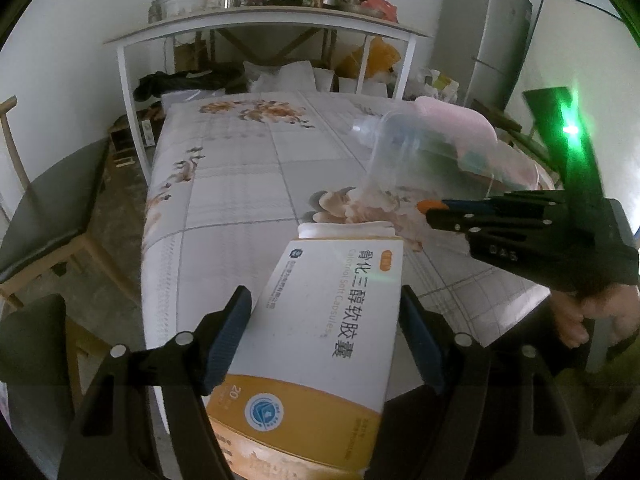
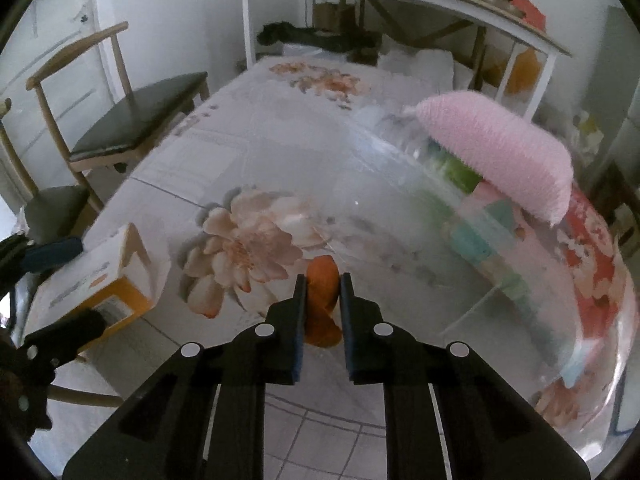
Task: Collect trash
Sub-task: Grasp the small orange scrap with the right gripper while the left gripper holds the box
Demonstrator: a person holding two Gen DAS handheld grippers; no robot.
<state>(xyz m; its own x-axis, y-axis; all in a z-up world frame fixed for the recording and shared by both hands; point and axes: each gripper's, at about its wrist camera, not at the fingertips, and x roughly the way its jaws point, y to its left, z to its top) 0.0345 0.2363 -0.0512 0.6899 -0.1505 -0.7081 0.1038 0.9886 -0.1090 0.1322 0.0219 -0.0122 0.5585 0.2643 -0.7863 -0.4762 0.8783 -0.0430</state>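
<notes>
The left gripper (image 1: 322, 340) clamps a white-and-orange cardboard medicine box (image 1: 320, 344) printed "Calcitriol Soft Capsules" and "20", held above the flowered counter (image 1: 240, 168). Only the right wrist view shows the right gripper (image 2: 323, 304) pinching an orange handle (image 2: 321, 312) of a clear plastic bag (image 2: 460, 240) holding a fuzzy pink cloth (image 2: 496, 152).

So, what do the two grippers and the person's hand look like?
Both grippers are black plastic with round silver screw heads. The left gripper has dark blue ribbed pads on its fingers. The right gripper has the same blue pads and, in the left view, a green light. The bare hand shows no sleeve.
</notes>
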